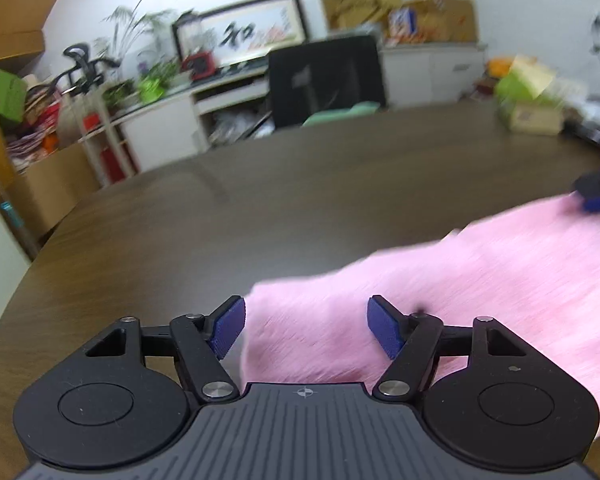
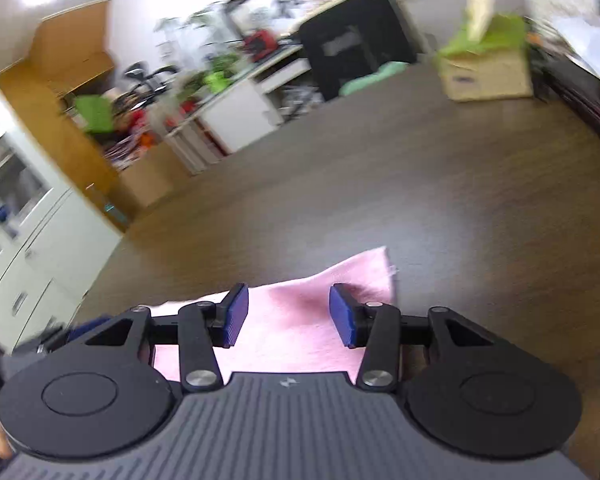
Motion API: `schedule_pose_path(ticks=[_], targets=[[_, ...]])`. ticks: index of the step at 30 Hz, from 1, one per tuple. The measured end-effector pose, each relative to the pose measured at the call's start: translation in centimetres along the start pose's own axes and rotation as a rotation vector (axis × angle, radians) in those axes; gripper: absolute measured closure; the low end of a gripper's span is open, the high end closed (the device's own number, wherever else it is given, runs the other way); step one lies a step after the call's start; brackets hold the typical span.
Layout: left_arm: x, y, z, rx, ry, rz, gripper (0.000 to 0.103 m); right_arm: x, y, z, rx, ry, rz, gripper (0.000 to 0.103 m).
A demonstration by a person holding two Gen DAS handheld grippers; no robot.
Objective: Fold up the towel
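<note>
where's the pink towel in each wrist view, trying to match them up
Left wrist: the pink towel fills the lower right, running from between the open left gripper up to the right edge.
Right wrist: it lies low in the centre, between the open right gripper, one corner pointing up and right.
Shared landmark: the black chair behind the dark wooden table.

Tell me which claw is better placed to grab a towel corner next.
Probably the right claw: it is open with the towel between its fingers and a corner just ahead. The left claw is open too, but over the towel's left edge, with no clear corner seen there.
</note>
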State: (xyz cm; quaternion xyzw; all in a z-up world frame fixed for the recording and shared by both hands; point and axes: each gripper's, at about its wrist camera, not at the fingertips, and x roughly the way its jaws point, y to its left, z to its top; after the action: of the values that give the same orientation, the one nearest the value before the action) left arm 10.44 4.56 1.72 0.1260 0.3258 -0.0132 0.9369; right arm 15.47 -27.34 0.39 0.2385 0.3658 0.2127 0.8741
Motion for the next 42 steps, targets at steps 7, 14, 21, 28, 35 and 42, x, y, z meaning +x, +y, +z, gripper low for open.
schedule_pose_path(ticks=[7,14,21,28,35,42], targets=[[-1.1,1.3,-0.9,-0.027,-0.012,0.03,0.033,0.0,-0.5,0.0,0.002,-0.018,0.021,0.056],[-1.3,3.3,-1.7,-0.134,-0.021,0.027,0.033,-2.1,1.0,0.6,-0.036,-0.126,0.044,0.051],[-1.5,3.5,-2.4,-0.145,-0.031,0.012,0.032,-2.3,0.8,0.5,-0.153,-0.129,-0.095,0.041],[-1.3,3.8,-2.4,-0.152,-0.038,0.01,0.028,-1.5,-1.9,0.5,-0.097,-0.046,0.039,0.072],[-1.5,3.9,-2.6,-0.151,-0.049,0.011,0.021,-2.9,-2.7,0.6,0.027,0.01,0.223,0.099],[-1.7,3.8,-2.8,-0.14,-0.063,0.012,0.013,-4.0,-6.0,1.5,0.379,0.045,0.436,0.099]])
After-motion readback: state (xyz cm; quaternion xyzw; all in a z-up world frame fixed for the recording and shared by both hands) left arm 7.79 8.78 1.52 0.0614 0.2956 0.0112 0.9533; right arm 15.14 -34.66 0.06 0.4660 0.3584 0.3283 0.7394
